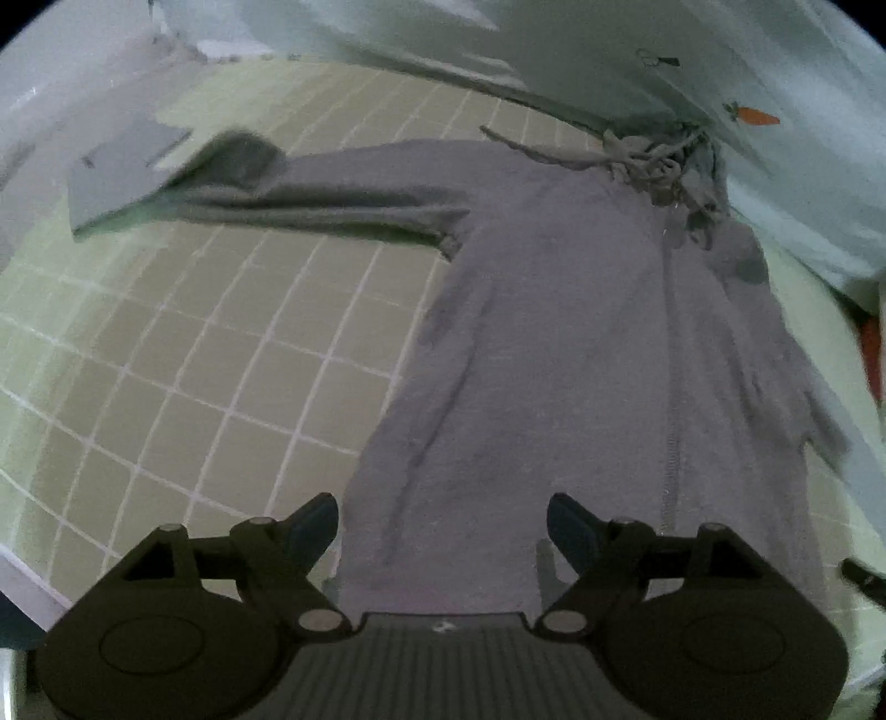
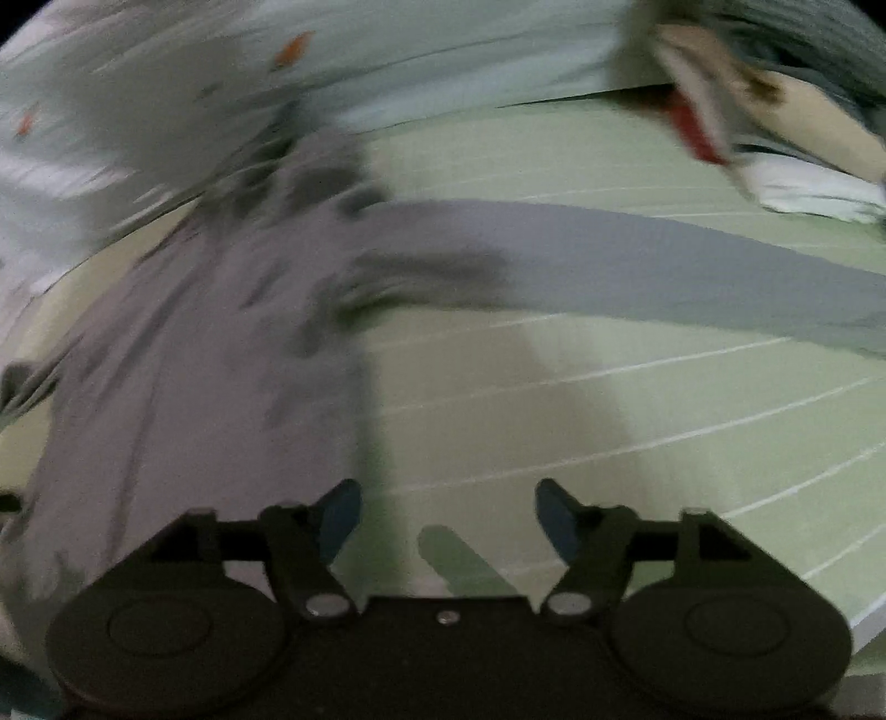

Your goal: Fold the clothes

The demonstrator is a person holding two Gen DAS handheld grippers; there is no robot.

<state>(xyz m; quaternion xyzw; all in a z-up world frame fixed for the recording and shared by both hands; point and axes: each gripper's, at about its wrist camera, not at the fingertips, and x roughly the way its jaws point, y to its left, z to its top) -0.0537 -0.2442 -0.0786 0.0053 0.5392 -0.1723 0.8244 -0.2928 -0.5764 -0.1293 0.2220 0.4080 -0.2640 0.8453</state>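
A pale green sheet [image 1: 183,399] printed with a grid of thin white lines covers the whole working surface in both views. Along the top of the left wrist view, running down the right edge, lies light blue-white bedding [image 1: 609,50] with small orange carrot motifs.

A grey zip-up hoodie [image 1: 581,343] is spread flat on the green sheet, filling the centre and lower middle of the left wrist view. Its zipper runs up the frame right of centre. One sleeve [image 1: 310,194] stretches toward the upper left, its cuff end blurred. The tangled drawstrings [image 1: 648,160] sit at the neck end in the upper right, touching the bedding's edge. In the right wrist view, which is motion-blurred, the hoodie body fills the left half and the other sleeve [image 2: 637,260] reaches across the centre to the right edge. A folded pile with beige, white and red parts [image 2: 775,127] lies in the upper right there; too smeared to name.

The left gripper [image 1: 443,526] sits at the bottom centre of its view, over the hoodie's hem end, fingers spread wide and holding nothing. The right gripper [image 2: 448,509] is likewise spread apart, over bare sheet just beside the hoodie's edge.
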